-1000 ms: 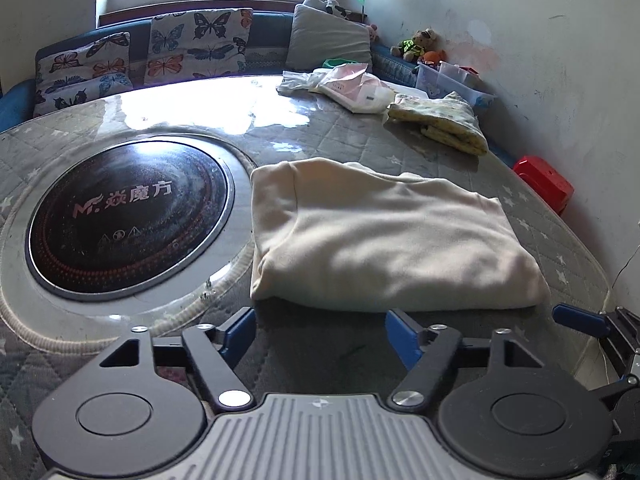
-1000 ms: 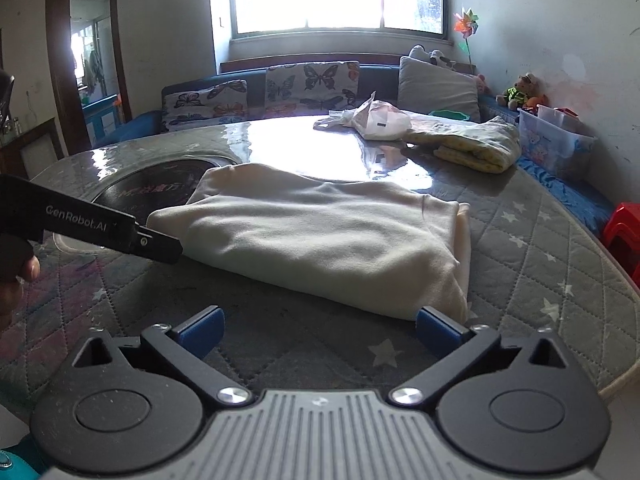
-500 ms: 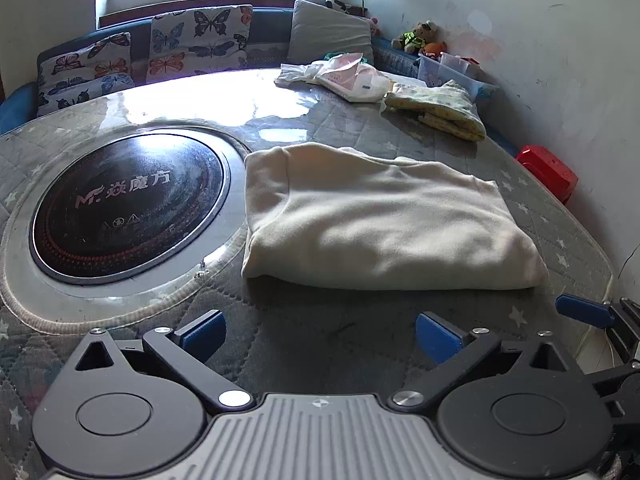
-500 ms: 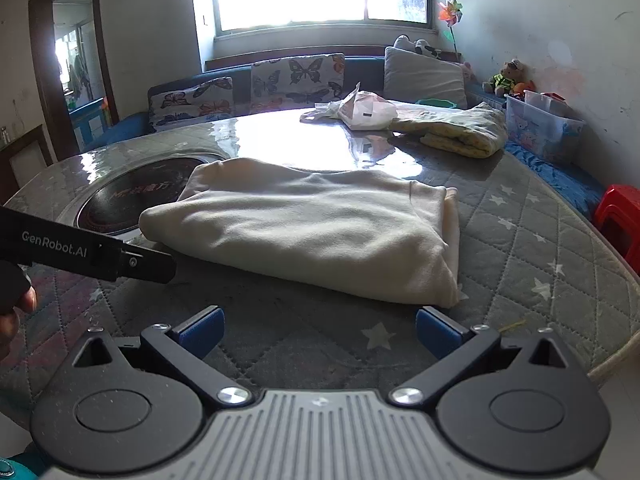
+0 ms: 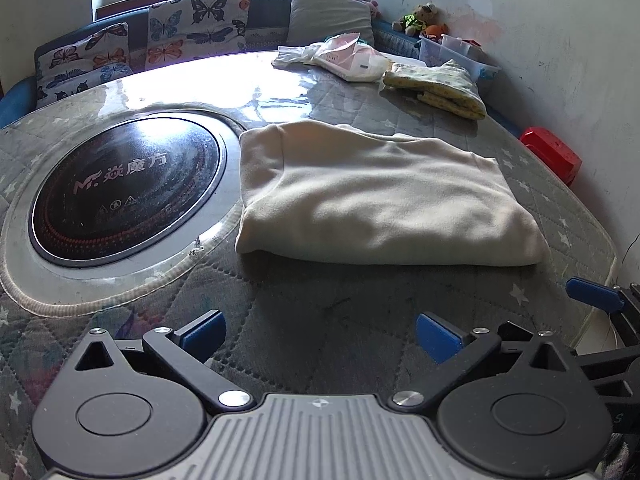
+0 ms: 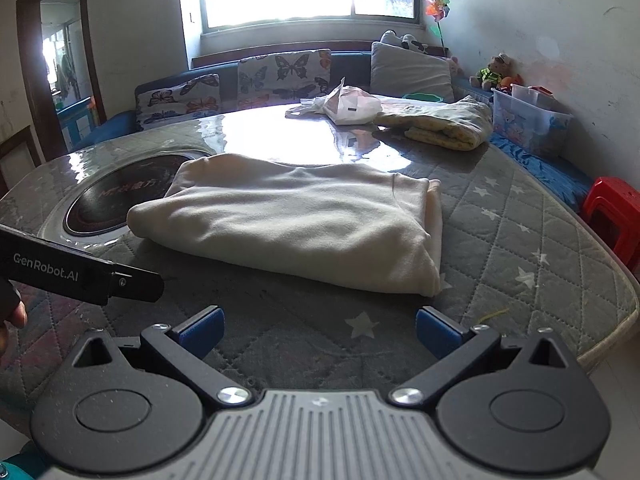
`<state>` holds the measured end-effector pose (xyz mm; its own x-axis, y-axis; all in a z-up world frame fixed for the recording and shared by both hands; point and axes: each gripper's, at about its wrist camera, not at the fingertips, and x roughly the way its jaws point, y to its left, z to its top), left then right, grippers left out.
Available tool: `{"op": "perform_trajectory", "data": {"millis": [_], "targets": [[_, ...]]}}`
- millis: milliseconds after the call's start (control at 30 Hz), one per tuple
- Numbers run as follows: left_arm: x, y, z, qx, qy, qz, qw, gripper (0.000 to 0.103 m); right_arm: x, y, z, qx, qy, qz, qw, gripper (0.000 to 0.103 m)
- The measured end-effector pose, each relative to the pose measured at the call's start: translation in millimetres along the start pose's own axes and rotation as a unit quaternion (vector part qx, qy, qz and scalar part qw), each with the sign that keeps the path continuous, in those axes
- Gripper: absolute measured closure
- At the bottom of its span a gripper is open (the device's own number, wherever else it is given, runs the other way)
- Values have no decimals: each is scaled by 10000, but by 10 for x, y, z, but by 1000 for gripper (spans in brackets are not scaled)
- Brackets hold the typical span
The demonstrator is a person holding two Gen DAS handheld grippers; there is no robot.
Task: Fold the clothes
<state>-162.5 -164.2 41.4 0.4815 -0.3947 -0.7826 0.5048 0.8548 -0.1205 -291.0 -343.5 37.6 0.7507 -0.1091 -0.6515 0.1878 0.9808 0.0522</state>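
Note:
A cream garment [image 5: 380, 200] lies folded into a thick rectangle on the quilted table cover; it also shows in the right wrist view [image 6: 296, 224]. My left gripper [image 5: 318, 334] is open and empty, low over the cover, a short way in front of the garment's near edge. My right gripper [image 6: 318, 330] is open and empty, also in front of the garment, near its right corner. The left gripper's body [image 6: 72, 270] shows at the left of the right wrist view. A right gripper fingertip [image 5: 594, 298] shows at the right edge of the left wrist view.
A round black induction plate [image 5: 124, 188] is set in the table, left of the garment. A folded yellow cloth [image 5: 440, 88] and a white bag [image 5: 348, 60] lie at the far side. A red stool [image 5: 554, 160] stands beyond the table's right edge [image 6: 616, 320].
Both grippers have drawn back from the folded garment toward the table's near edge. The left gripper's jaws have opened wider. The garment has not moved.

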Motion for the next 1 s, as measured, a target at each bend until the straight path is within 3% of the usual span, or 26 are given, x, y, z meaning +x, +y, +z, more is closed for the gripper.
{"op": "perform_trajectory", "data": {"millis": [1000], "targets": [[-28,-44,-63,109,107,136,9998,0,7,55,-11,3,5,11,10000,0]]}}
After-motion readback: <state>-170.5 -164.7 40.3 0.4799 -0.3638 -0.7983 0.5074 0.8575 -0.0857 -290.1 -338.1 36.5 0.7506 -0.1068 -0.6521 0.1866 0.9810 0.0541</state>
